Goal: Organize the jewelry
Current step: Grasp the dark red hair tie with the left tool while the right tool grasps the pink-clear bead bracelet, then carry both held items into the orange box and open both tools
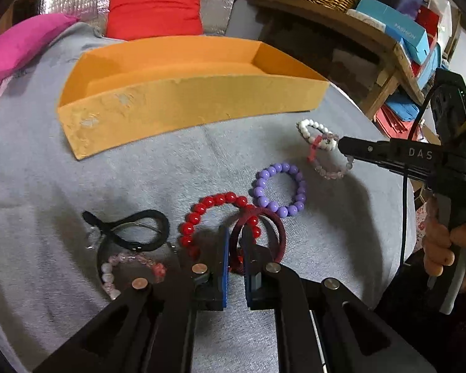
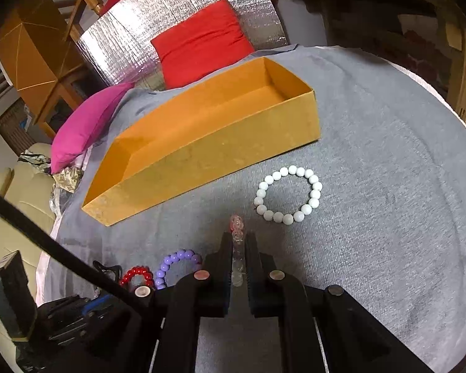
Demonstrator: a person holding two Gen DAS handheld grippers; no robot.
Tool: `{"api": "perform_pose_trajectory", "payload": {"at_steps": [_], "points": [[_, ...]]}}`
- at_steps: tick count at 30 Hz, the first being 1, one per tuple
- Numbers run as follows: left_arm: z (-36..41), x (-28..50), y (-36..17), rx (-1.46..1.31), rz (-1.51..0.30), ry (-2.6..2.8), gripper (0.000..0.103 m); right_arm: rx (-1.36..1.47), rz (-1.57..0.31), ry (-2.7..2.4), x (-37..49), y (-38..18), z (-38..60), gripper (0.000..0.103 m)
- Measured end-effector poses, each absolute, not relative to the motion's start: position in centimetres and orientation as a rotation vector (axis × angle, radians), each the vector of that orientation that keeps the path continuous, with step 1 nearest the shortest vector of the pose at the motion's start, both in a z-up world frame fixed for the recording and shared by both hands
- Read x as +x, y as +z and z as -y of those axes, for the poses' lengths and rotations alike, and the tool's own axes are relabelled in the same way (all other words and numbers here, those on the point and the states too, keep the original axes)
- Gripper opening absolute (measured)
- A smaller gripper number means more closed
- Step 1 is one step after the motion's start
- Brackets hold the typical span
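**Both grippers loaded: carry each piece to the orange tray**

Left gripper (image 1: 235,248): jaws closed on the dark red hair band (image 1: 265,217), which overlaps the red bead bracelet (image 1: 202,211) near the front edge of the grey cloth (image 1: 139,180). Lift straight up so the red beads stay behind.

Right gripper (image 2: 236,248): jaws clamped on the clear pink bead bracelet (image 2: 236,227), its loop hanging below the fingers in the left wrist view. Keep the grip firm; beads probably roll under pressure.

The purple bracelet (image 1: 279,189) lies between the two grippers; the white bracelet (image 2: 287,194) sits further back, just beside the tray.

The orange tray (image 2: 220,152) stands empty toward the cloth's far edge. Clear its near wall before releasing.
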State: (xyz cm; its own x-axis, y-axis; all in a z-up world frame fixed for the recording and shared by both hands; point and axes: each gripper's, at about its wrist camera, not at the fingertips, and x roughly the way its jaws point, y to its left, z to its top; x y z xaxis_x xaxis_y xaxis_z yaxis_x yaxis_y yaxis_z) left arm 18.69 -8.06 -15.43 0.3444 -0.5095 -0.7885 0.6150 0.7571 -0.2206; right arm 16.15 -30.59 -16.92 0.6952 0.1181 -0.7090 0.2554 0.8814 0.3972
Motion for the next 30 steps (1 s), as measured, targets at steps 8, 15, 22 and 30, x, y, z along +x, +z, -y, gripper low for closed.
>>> {"api": "perform_pose_trajectory", "payload": {"at_steps": [8, 15, 22, 30], "points": [[8.4, 18.6, -15.8, 0.134, -0.980, -0.744, 0.007, 0.499, -0.808, -0.078, 16.1, -16.9, 30.6, 0.009], [7.9, 18.8, -15.3, 0.098, -0.942, -0.728, 0.005, 0.499, -0.783, -0.071, 15.9, -16.5, 30.4, 0.009], [5.8, 19.2, -13.1, 0.024, -0.874, -0.706, 0.005, 0.514, -0.730, -0.045, 15.5, -15.5, 30.3, 0.009], [4.8, 23.4, -7.6, -0.087, -0.753, -0.635, 0.005, 0.571, -0.611, 0.027, 16.6, -12.3, 30.3, 0.009]]}}
